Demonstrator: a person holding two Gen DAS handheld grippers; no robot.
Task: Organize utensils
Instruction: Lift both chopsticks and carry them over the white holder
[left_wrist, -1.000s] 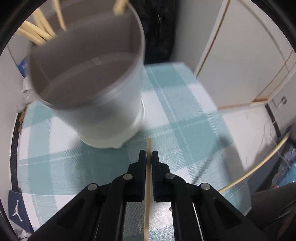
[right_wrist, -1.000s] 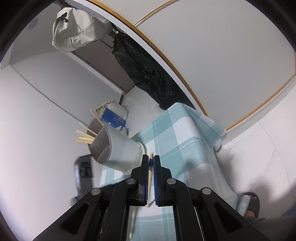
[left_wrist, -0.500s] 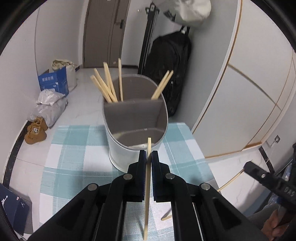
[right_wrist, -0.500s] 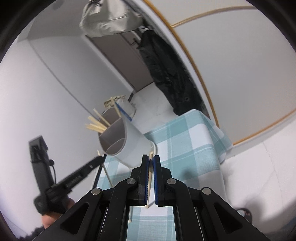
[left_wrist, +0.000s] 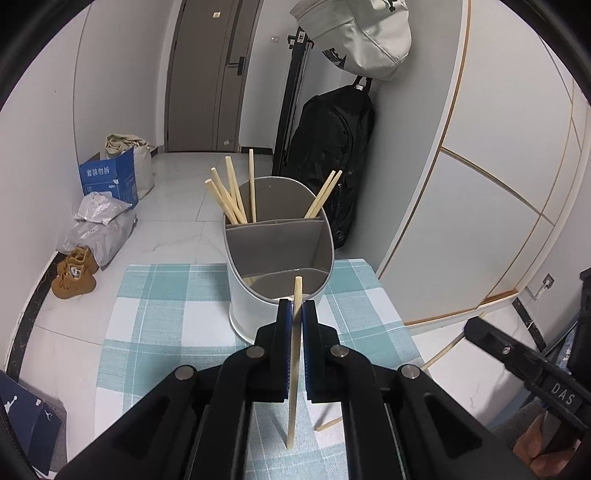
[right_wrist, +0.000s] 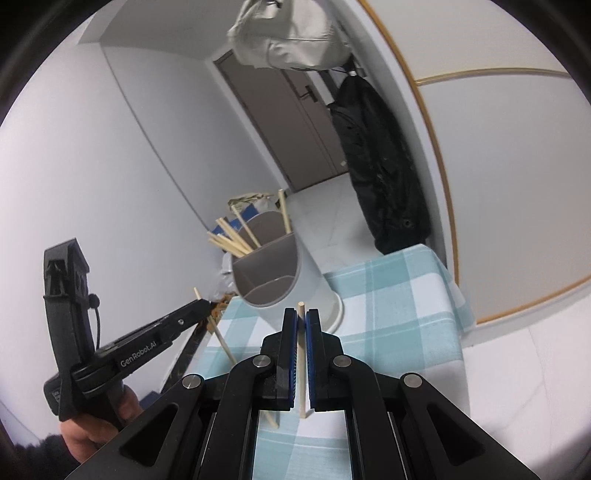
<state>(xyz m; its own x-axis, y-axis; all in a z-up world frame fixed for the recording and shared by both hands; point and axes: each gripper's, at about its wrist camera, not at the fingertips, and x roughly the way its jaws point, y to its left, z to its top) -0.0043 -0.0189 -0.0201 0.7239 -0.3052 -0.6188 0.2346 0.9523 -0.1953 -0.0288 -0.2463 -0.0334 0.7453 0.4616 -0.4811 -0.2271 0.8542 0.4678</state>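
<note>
Ahead of both grippers, on the worktop (left_wrist: 155, 295) with its teal checked cloth, stands the grey utensil holder (left_wrist: 279, 258), upright and divided into compartments: its far pockets already carry chopsticks (left_wrist: 231, 197), while the wide near compartment looks empty. From the left gripper (left_wrist: 293, 314) the holder sits at twelve o'clock, its near rim just behind the fingertips; from the right gripper (right_wrist: 301, 323) it lies at about eleven o'clock, a little further off and seen tilted. My judgement is that the left hand is the nearer and better lined up for the drop. The left gripper is pressed together on a single wooden chopstick (left_wrist: 294, 362), whose long axis runs along the fingers, tip poking out towards the holder and tail hanging back below. The right gripper likewise pinches its own chopstick (right_wrist: 302, 354), also lengthwise between the pads. Each stick would need tipping nearer vertical over an open compartment before the pinch lets go.
</note>
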